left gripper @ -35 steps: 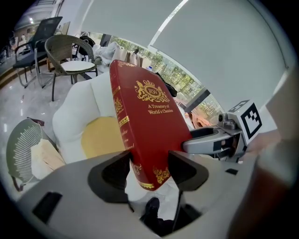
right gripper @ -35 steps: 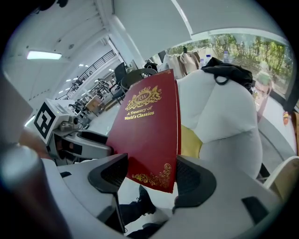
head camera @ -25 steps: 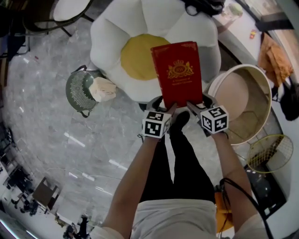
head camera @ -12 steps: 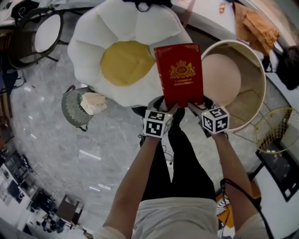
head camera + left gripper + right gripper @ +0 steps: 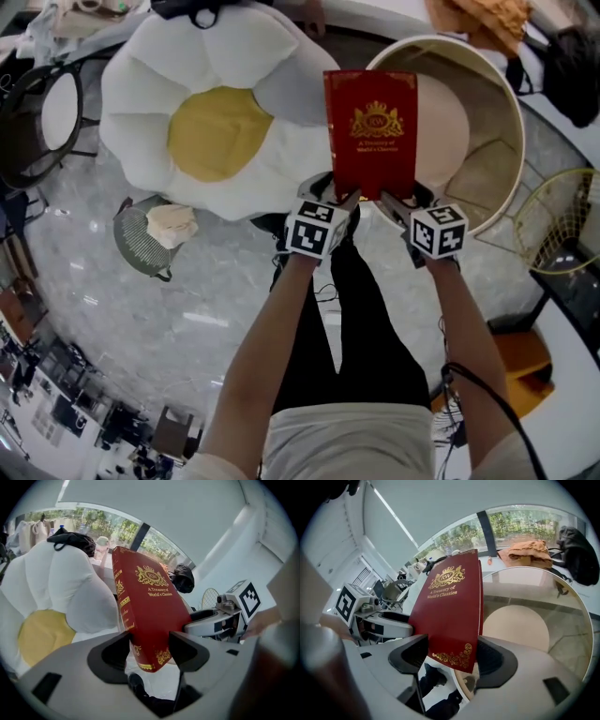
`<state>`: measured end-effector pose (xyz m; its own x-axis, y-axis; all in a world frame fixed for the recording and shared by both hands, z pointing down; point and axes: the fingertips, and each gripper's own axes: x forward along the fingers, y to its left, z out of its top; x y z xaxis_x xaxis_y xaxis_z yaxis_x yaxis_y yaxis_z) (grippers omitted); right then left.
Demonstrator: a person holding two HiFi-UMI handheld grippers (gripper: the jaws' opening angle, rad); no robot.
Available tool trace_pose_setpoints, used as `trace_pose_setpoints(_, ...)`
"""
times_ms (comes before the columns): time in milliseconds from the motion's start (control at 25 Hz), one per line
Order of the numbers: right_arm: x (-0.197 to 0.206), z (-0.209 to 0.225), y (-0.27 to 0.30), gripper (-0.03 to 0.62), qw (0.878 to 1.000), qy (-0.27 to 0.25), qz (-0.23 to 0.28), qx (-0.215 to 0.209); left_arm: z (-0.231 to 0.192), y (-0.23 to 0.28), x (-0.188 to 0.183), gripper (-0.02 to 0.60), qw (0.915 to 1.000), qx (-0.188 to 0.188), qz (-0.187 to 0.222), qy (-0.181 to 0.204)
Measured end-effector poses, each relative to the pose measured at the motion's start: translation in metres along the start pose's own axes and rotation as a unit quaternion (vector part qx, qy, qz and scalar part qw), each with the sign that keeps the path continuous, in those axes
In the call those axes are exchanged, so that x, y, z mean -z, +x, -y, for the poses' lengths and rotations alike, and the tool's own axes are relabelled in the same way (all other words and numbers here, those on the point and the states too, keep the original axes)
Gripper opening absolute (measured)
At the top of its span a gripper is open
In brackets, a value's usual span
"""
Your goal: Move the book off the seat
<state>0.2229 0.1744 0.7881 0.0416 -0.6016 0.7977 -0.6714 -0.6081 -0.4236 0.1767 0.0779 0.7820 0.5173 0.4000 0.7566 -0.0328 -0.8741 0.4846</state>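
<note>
A red hardback book (image 5: 372, 131) with a gold crest is held up in the air by its lower edge. My left gripper (image 5: 337, 199) is shut on its lower left corner and my right gripper (image 5: 394, 202) on its lower right corner. In the head view the book hangs between the white flower-shaped seat (image 5: 141, 103) with a yellow centre and a round cream-rimmed tub (image 5: 497, 103), overlapping the tub's left rim. The left gripper view shows the book's spine (image 5: 124, 606) between my left gripper's (image 5: 149, 651) jaws. In the right gripper view its cover (image 5: 450, 606) sits between my right gripper's (image 5: 452, 656) jaws.
A green wire basket (image 5: 141, 248) holding a cloth stands on the marble floor left of the seat. A yellow wire basket (image 5: 562, 225) is at the right, a black chair (image 5: 47, 112) at the far left. Orange cloth (image 5: 487, 14) lies behind the tub. The person's legs (image 5: 356, 319) are below.
Both grippers have carried the book to the right, from over the seat's right petals to the tub's left rim. The seat now lies further left in the head view.
</note>
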Motion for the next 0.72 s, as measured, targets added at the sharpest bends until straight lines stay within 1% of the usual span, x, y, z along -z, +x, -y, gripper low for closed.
trace_pose_setpoints(160, 0.026, 0.03, 0.0, 0.319, 0.999, 0.046, 0.01, 0.022, 0.013, 0.035, 0.007, 0.258, 0.9986, 0.027, -0.028, 0.036)
trace_pose_setpoints(360, 0.042, 0.066, -0.009, 0.319, 0.995, 0.091, 0.02, 0.038, 0.036, 0.071, 0.002, 0.258, 0.9945, 0.051, -0.058, 0.071)
trace_pose_setpoints(560, 0.058, 0.101, -0.018, 0.319, 0.989, 0.134, 0.027, 0.053, 0.057, 0.106, -0.001, 0.258, 0.9889, 0.072, -0.088, 0.096)
trace_pose_setpoints(720, 0.063, 0.125, -0.02, 0.319, 0.984, 0.164, 0.031, 0.057, 0.069, 0.13, -0.006, 0.258, 0.9858, 0.079, -0.105, 0.104)
